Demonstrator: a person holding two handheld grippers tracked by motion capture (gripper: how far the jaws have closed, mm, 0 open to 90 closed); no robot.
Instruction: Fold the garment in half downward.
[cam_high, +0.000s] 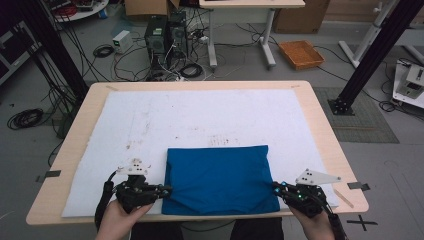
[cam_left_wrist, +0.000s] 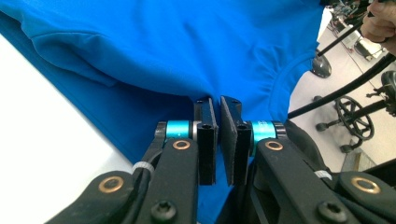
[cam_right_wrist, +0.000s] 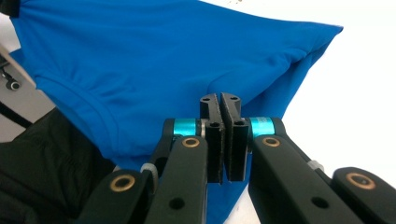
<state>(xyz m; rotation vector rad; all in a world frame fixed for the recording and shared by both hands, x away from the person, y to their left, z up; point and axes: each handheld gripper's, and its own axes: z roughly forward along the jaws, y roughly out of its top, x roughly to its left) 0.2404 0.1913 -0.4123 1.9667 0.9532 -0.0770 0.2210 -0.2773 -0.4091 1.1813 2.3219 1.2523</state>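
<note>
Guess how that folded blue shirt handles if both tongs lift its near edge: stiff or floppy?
Likely floppy: the blue shirt is thin fabric that puckers where the left tongs and right tongs pinch it. Probably light, since small pinches gather it. The folded layers may sag or slip apart once off the white mat.

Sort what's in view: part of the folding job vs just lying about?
In the job:
- blue shirt, folded
- left hand-held gripper, shut on its near left corner
- right hand-held gripper, shut on its near right corner
- white mat

Lying about:
- orange tray on floor
- computer towers
- cables
</note>
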